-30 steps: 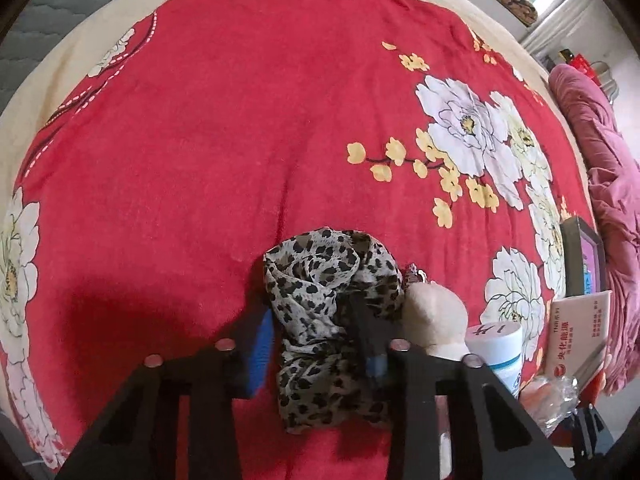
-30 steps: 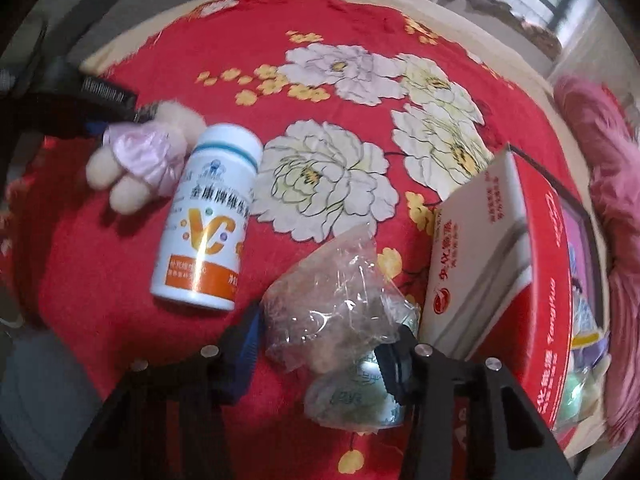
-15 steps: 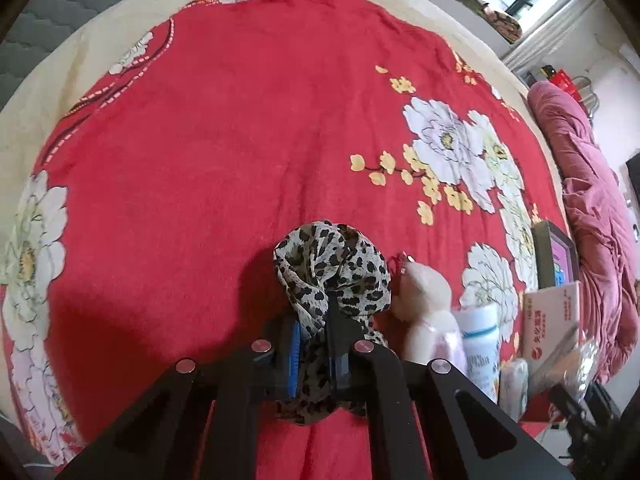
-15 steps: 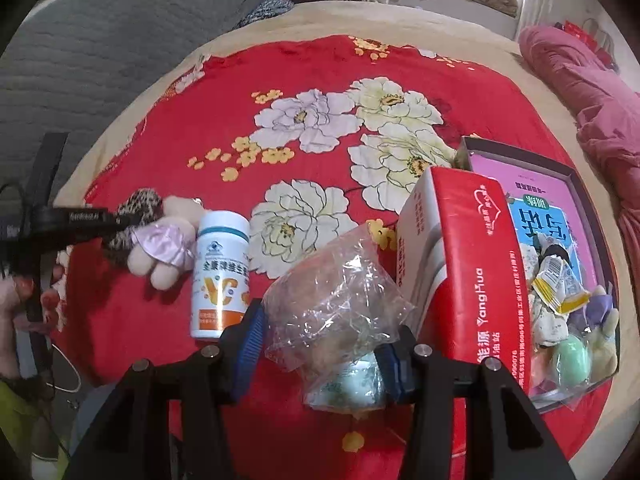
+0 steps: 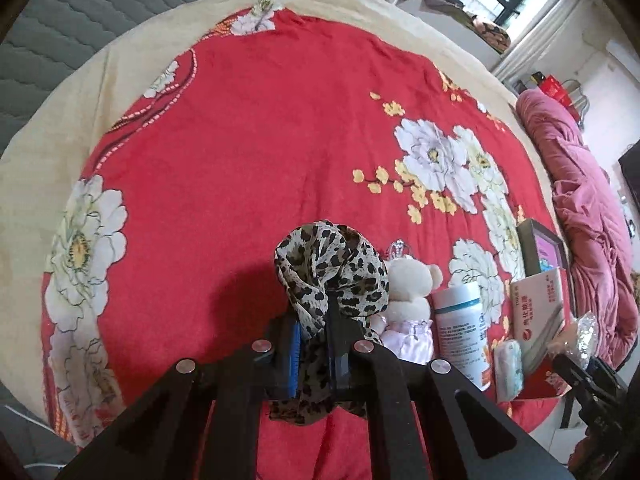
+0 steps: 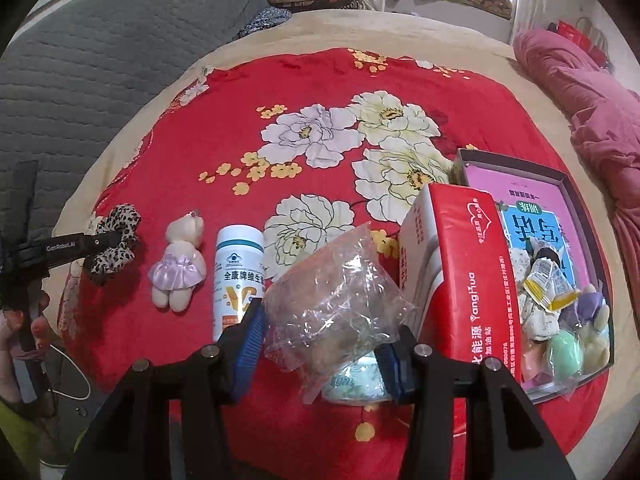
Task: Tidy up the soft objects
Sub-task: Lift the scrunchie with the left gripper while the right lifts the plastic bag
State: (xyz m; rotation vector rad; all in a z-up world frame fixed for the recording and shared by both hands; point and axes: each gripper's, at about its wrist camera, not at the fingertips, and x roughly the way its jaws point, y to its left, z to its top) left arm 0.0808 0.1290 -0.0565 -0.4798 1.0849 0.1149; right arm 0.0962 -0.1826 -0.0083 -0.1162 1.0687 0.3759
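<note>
**Scarf pinched on the left, plastic bag gripped on the right**

While your left gripper (image 5: 314,354) is pointing steeply down at the bed, its fingers (image 5: 294,344) are pressing nearly together on the leopard-print scarf (image 5: 332,276), having just been closing with the cloth between them. The scarf is bunching in a loop above the fingers, and its loose end is trailing below them against the red floral bedspread (image 5: 248,152). Just beside the scarf, a small plush bear (image 6: 180,264) in a lilac skirt is lying on its back, and a white bottle (image 6: 238,276) is lying next to the bear.

Your right gripper (image 6: 320,340) is holding a crumpled clear plastic bag (image 6: 332,304), its blue-padded fingers (image 6: 250,344) spread partway and pressing on the bag from both sides. A pale packet (image 6: 354,384) is lying under the bag. To the right, a red and white box (image 6: 464,272) is standing beside a shallow tray (image 6: 516,160) holding soft toys and wrapped packets.
</note>
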